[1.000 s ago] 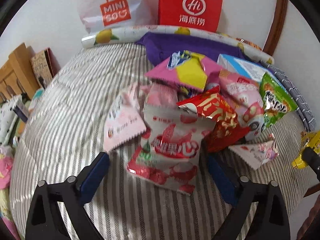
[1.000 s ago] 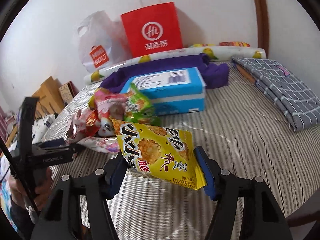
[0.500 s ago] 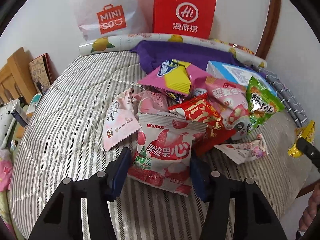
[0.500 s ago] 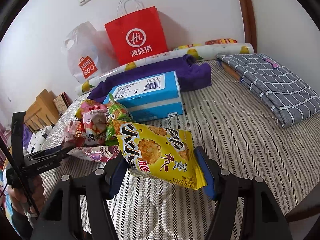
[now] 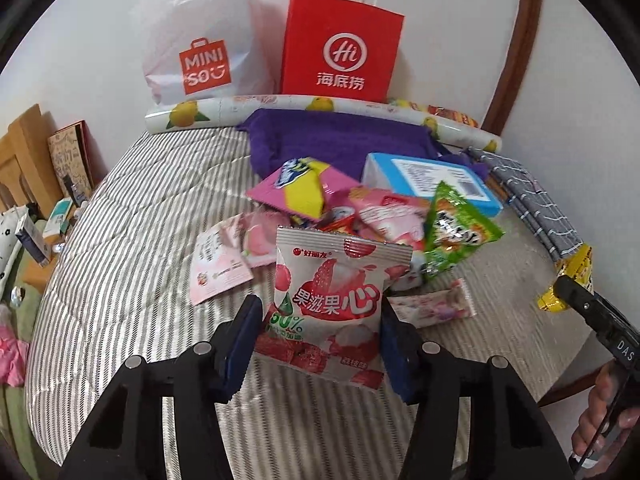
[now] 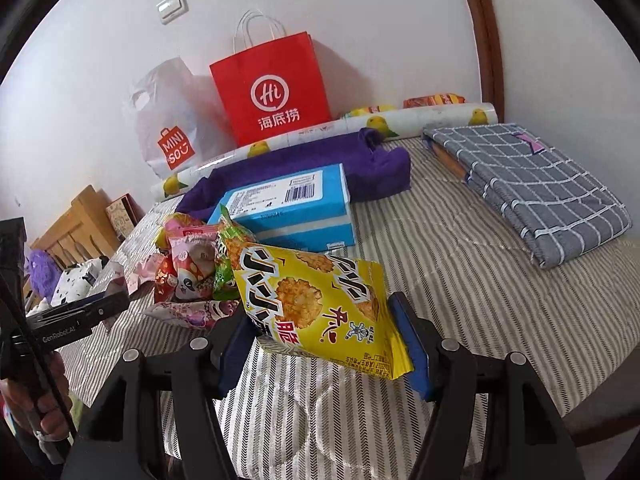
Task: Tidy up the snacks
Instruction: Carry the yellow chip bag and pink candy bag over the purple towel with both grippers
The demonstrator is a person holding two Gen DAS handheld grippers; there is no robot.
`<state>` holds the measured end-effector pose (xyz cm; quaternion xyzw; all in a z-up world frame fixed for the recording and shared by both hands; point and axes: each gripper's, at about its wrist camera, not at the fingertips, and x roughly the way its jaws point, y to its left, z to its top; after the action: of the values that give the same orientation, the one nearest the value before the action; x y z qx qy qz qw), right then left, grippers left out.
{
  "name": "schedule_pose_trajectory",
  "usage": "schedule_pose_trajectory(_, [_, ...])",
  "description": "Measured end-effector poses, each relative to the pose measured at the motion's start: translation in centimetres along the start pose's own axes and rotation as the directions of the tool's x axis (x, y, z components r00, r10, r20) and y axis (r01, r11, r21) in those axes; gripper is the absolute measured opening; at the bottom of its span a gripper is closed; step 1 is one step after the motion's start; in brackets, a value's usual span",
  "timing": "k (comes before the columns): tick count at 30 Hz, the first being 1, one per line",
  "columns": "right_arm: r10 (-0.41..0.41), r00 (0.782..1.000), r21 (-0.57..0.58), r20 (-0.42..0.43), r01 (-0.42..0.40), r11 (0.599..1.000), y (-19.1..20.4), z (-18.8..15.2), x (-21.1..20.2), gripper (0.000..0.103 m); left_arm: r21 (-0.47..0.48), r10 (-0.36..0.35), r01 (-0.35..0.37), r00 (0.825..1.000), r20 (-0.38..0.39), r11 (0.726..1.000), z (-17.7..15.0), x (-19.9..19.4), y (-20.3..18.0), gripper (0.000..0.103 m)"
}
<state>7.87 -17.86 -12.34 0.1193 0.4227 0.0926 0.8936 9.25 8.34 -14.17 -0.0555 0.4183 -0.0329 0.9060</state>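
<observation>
My left gripper (image 5: 320,340) is shut on a pink-and-white lychee gummy packet (image 5: 332,300) and holds it lifted above the striped bedcover (image 5: 132,232). My right gripper (image 6: 324,340) is shut on a yellow rice-cracker packet (image 6: 320,304), held above the bedcover (image 6: 460,280). A pile of snack packets (image 5: 360,208) lies behind the lychee packet: pink-yellow, pink, red and green ones. The pile also shows in the right wrist view (image 6: 192,264). The right gripper's yellow packet shows at the left wrist view's right edge (image 5: 572,276).
A blue box (image 6: 288,208) lies on a purple cloth (image 6: 320,156). A red paper bag (image 6: 272,92) and a white Miniso bag (image 6: 168,128) stand against the wall behind a lemon-print roll (image 6: 400,120). A folded grey checked cloth (image 6: 528,184) lies right.
My left gripper closed on the lychee packet and lifted it off the bedcover. My right gripper kept hold of the yellow packet and rose a little.
</observation>
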Motion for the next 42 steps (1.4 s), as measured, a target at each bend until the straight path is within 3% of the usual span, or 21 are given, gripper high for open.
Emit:
schedule_pose_trajectory(5, [0.002,1.0,-0.006,0.013,-0.001,1.0,0.0,1.0,-1.1,0.064,-0.012,-0.06,0.06,0.998,-0.002,0.998,1.1,-0.7,-1.5,0.054])
schedule_pose_trajectory(10, [-0.029,0.999,-0.03,0.02,0.029,0.999,0.2,2.1,-1.4,0.064,0.005,-0.076,0.076,0.997,0.007,0.997,2.4,-1.0,-3.6,0.054])
schedule_pose_trajectory(14, [0.007,1.0,-0.006,-0.002,-0.007,1.0,-0.2,2.6,-0.7,0.064,0.02,-0.09,0.09,0.996,-0.002,0.996,3.3,-0.6,-4.9,0.054])
schedule_pose_trajectory(21, [-0.008,1.0,-0.037,-0.021,0.007,0.999,0.1,4.3,0.4,0.064,0.063,-0.112,0.112,0.994,-0.002,0.992,5.5,-0.2,-6.8,0.054])
schedule_pose_trajectory(24, [0.037,0.998,-0.03,-0.046,-0.039,0.999,0.4,5.3,1.0,0.064,0.073,-0.122,0.122,0.992,0.003,0.99,6.6,0.1,-7.2,0.054])
schedule_pose_trajectory(42, [0.057,0.998,-0.044,0.012,-0.056,0.997,1.6,14.3,2.9,0.065,0.087,-0.092,0.089,0.995,0.034,0.992,12.8,1.9,-4.9,0.054])
